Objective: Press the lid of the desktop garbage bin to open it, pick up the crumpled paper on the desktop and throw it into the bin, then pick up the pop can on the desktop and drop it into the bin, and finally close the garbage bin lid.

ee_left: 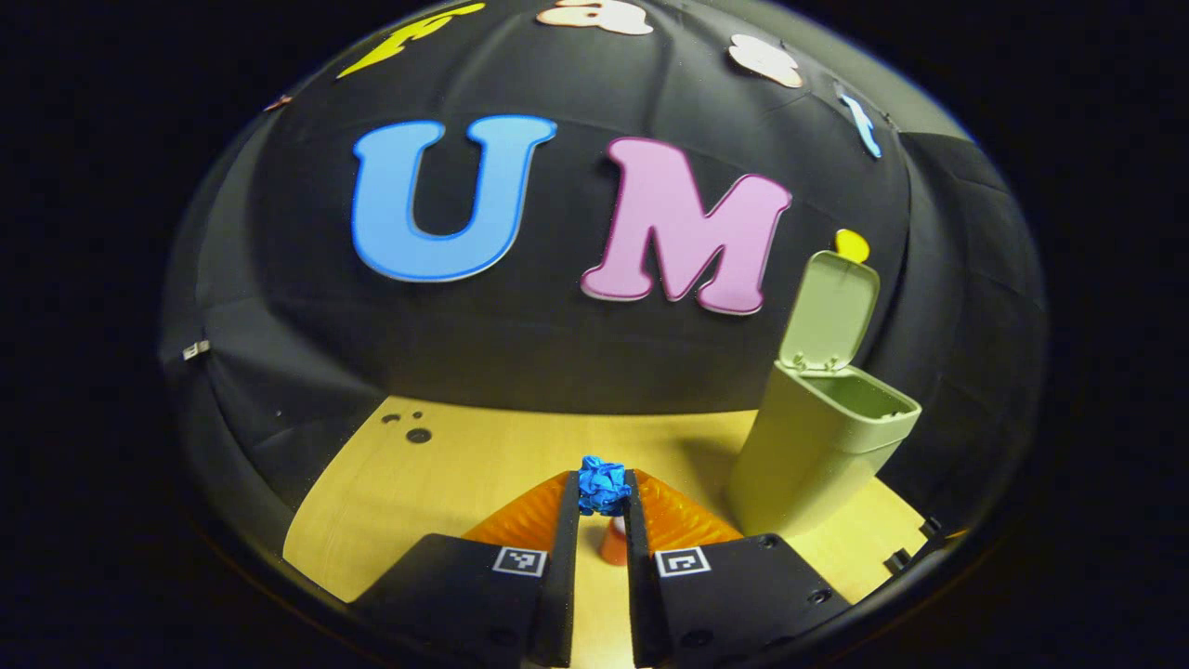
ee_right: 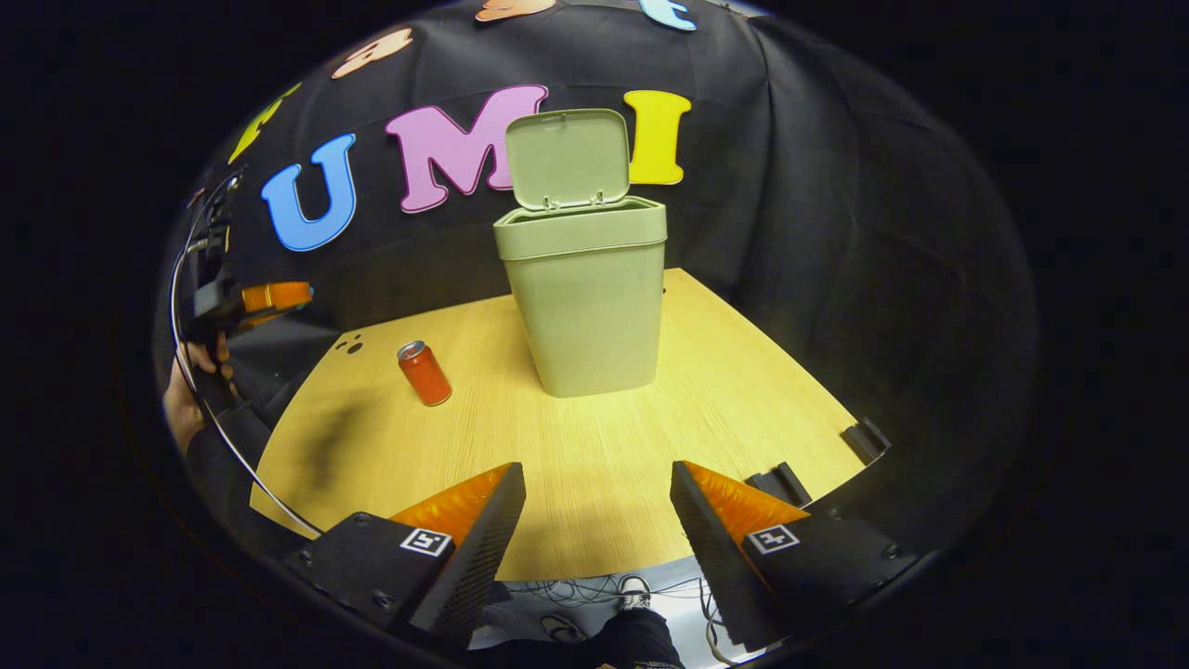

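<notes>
Left tongs [ee_left: 604,506] are pinched on the blue crumpled paper [ee_left: 604,485], both fingers pressing its sides, wad sitting right at the tips and lifted off the bench [ee_left: 464,465].

Key relation: the bin [ee_left: 817,455] is ahead and to the right of the left tongs, near but not under them. Its lid [ee_left: 829,311] stands up at the far side, hinged back, so the mouth is open and faces the tongs' side. My read is that the paper has to travel right and forward until it's over the opening before release; the rim nearest the tongs is the thing to clear.

Pop can [ee_right: 424,373] stands upright on the bench, ahead-left of the right tongs [ee_right: 594,520], just left of the bin. In the left gripper view it peeks between the fingers, below the paper.

Right tongs are spread wide, holding nothing, low over the near bench edge, with the bin straight ahead and well apart.

Judgement: lid step done, paper step mid-carry, left side has the throw. For the can, the right tongs look better placed.
</notes>
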### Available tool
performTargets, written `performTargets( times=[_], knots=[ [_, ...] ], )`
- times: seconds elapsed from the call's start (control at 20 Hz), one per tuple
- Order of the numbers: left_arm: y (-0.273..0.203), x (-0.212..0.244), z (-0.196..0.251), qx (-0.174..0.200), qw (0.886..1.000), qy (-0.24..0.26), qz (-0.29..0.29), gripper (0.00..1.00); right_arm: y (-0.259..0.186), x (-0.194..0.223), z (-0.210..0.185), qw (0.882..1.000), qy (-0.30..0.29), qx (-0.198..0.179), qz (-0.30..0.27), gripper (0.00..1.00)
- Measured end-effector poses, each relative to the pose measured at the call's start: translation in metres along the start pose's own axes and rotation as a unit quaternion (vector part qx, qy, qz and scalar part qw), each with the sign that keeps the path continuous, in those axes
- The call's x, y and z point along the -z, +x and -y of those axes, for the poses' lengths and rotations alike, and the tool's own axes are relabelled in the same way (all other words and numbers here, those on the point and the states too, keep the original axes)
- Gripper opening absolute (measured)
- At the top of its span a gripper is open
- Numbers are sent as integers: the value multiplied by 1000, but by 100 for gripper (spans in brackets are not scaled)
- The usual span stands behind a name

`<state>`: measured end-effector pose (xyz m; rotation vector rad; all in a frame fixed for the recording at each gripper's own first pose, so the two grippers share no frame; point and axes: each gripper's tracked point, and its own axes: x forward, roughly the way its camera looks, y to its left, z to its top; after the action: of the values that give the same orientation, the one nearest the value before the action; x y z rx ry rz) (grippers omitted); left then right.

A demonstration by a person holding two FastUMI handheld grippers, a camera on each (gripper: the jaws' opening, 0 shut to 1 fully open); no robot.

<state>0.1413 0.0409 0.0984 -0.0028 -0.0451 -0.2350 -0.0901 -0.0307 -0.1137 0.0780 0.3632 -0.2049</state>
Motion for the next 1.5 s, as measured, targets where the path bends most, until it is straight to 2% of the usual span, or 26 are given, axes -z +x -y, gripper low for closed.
performTargets(
  times=[0.35, 0.4, 0.45, 0.5, 0.7, 0.75, 0.85, 1.0, 1.05, 1.1, 1.25, 1.35, 1.45, 1.5],
  knots=[
    [39, -56, 119, 85, 996, 22, 33, 28, 15, -5, 4, 999, -17, -28, -8, 99],
    [45, -60, 136, 95, 994, 28, 36, 24, 19, -9, 3, 999, -25, -35, -6, 99],
    [50, -65, 153, 107, 993, 33, 37, 29, 22, -11, 3, 999, -31, -44, -6, 99],
    [57, -65, 170, 118, 992, 34, 37, 24, 27, -13, 2, 998, -33, -51, -7, 99],
    [80, -59, 234, 160, 986, 42, 19, 24, 49, -33, 10, 998, -23, -65, -2, 99],
    [83, -57, 246, 169, 984, 50, 15, 28, 55, -36, 14, 998, -18, -65, -1, 99],
    [95, -53, 268, 185, 981, 63, 8, 28, 67, -38, 22, 998, -12, -66, -8, 99],
    [110, -43, 292, 200, 977, 72, -7, 29, 80, -38, 28, 997, -8, -74, -21, 99],
    [114, -39, 298, 200, 977, 75, -13, 25, 86, -39, 29, 997, -8, -78, -23, 99],
    [120, -35, 300, 199, 977, 79, -18, 30, 91, -41, 29, 996, -9, -83, -24, 99],
    [128, -26, 306, 198, 977, 78, -28, 31, 104, -44, 30, 995, -17, -96, -28, 99],
    [129, -24, 307, 199, 977, 74, -31, 35, 112, -46, 31, 994, -19, -106, -32, 99],
    [127, -25, 314, 210, 975, 67, -28, 43, 121, -49, 30, 992, -20, -117, -37, 99],
    [130, -27, 312, 204, 976, 68, -22, 51, 125, -49, 28, 991, -22, -122, -40, 99]
  ],
)
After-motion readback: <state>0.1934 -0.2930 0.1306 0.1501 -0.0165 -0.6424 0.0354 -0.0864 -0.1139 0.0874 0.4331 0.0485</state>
